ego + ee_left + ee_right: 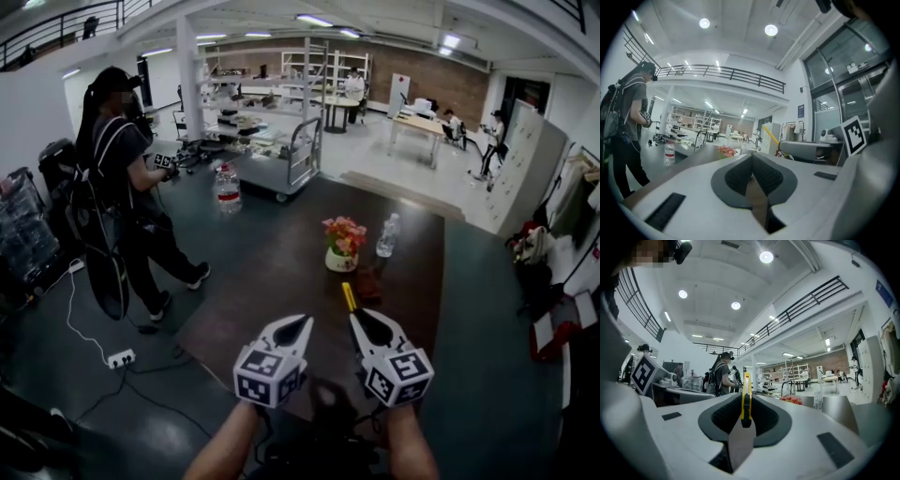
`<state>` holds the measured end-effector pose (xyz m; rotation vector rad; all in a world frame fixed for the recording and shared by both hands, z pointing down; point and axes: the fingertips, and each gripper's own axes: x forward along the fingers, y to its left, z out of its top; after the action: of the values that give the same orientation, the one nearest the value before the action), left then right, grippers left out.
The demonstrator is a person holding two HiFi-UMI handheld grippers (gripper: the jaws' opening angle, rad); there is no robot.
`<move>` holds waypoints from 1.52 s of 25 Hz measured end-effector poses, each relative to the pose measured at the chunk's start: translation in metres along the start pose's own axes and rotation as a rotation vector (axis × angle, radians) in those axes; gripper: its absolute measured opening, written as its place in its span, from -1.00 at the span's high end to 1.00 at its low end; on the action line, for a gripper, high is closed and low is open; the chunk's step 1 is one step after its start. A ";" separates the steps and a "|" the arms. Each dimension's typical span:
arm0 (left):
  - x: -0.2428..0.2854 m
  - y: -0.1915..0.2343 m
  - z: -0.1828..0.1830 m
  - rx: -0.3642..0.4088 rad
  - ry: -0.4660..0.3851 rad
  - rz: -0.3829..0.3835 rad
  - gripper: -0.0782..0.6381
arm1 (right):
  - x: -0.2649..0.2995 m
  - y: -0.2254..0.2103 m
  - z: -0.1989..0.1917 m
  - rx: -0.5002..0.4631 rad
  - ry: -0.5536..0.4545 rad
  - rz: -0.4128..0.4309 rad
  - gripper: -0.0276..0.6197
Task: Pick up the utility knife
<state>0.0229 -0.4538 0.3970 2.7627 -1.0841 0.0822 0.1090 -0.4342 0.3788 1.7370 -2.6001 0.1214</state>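
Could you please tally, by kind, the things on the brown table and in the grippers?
utility knife: 1, held in the right gripper
pot of flowers: 1
water bottle: 1
Total: 3

table [272,272]: dark brown, rectangular, matte top; long axis runs away from the camera in the head view
far end of table: white pot of pink and orange flowers [343,246], upright
beside pot: clear water bottle [387,235], upright, just right of the flowers, not touching
floor [487,309]: dark grey-green, all round the table
floor, left of table: white power strip [121,358], white cable [73,309] running off from it
floor, beyond table: wheeled metal cart [286,169]
red-label bottle [228,187] near cart: can't tell what it stands on
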 end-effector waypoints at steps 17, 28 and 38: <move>-0.009 -0.007 0.016 0.027 -0.027 -0.008 0.76 | -0.012 0.008 0.013 0.037 -0.074 0.012 0.68; -0.005 -0.010 0.009 0.025 -0.011 -0.015 0.76 | -0.013 0.009 0.011 0.034 -0.075 0.014 0.68; -0.002 -0.010 0.006 0.018 -0.003 -0.017 0.76 | -0.011 0.008 0.013 0.038 -0.080 0.013 0.68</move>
<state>0.0280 -0.4465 0.3894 2.7882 -1.0652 0.0865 0.1068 -0.4218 0.3644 1.7729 -2.6830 0.1047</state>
